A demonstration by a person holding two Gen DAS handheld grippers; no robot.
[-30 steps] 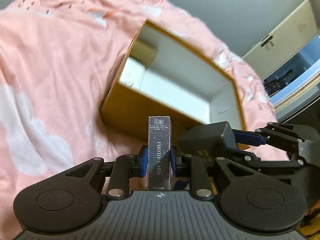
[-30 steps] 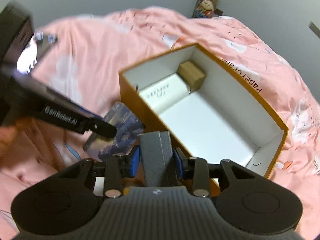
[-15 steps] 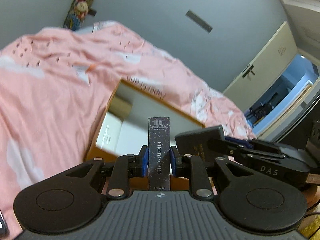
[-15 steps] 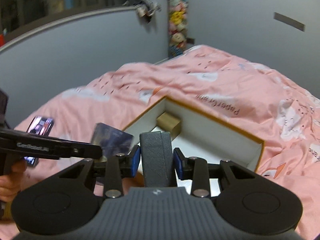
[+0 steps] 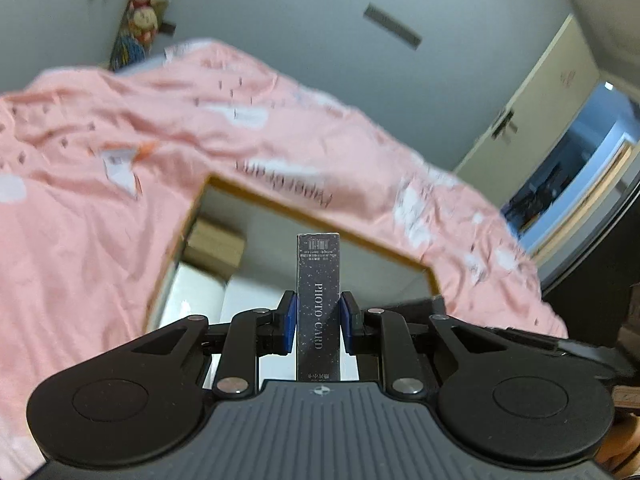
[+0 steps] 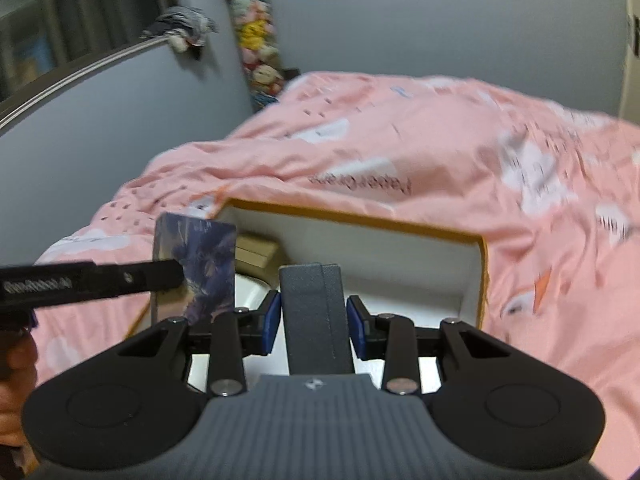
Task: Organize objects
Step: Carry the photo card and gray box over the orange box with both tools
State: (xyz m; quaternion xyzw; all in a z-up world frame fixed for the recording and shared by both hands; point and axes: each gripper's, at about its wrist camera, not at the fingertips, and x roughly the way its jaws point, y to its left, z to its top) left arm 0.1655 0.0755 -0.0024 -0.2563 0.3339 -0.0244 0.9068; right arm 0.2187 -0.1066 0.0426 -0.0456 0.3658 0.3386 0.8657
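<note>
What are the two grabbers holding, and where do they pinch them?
The left gripper pinches the photo card box across its narrow sides, low down. The right gripper pinches a dark grey box by its two sides, near the lower half.

The room was dim and evenly lit, with a cool grey cast. Motion blur smeared the pink bedspread (image 5: 100,216) and its print in both views. A bright blue doorway (image 5: 576,176) glowed at the right. Fisheye bending curved the walls near the frame edges, whose corners were black.
</note>
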